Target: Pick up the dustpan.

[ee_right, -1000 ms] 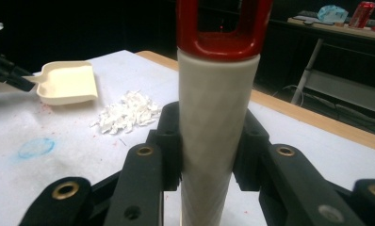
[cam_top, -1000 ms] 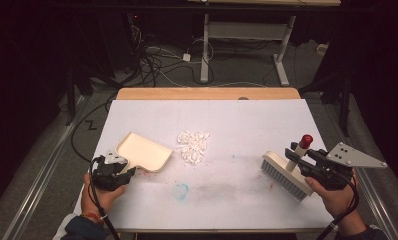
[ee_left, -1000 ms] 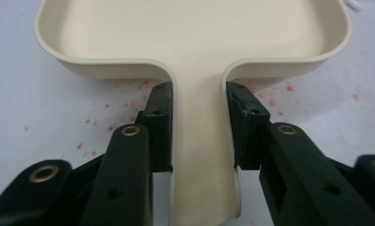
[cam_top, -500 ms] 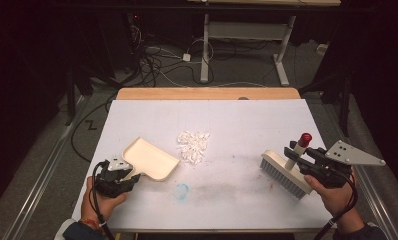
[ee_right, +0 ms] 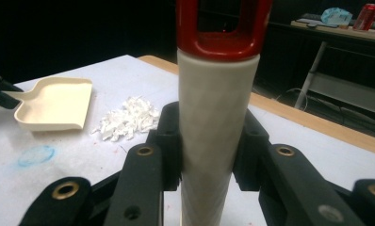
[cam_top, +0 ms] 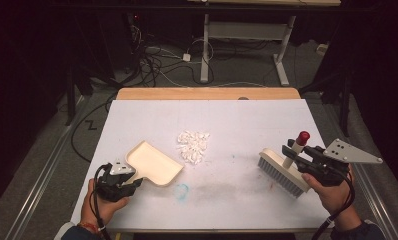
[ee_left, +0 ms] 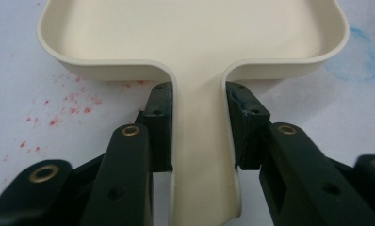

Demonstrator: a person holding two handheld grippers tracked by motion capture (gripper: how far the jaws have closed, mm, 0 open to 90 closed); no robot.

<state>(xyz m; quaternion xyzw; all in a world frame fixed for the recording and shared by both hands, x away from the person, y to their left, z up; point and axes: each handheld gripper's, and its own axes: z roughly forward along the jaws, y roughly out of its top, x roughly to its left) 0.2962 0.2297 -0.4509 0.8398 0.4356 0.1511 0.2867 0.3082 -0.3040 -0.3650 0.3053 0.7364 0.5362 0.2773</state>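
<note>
Left gripper [cam_top: 137, 181] pinches dustpan [cam_top: 154, 162] handle lower left; right gripper [cam_top: 290, 152] pinches brush [cam_top: 283, 171] handle lower right; paper scraps [cam_top: 192, 145] mid-counter

Brightly lit white table [cam_top: 247, 120] from above, dark dim surroundings, soft grainy detail, blurred near tongs, faint shadows

- Left gripper [cam_top: 132, 181], held low at the table's near left, jaws clamped on a dustpan handle [ee_left: 202, 155].
- Right gripper [cam_top: 293, 154], near right, jaws clamped on a brush handle [ee_right: 216, 127].
</note>
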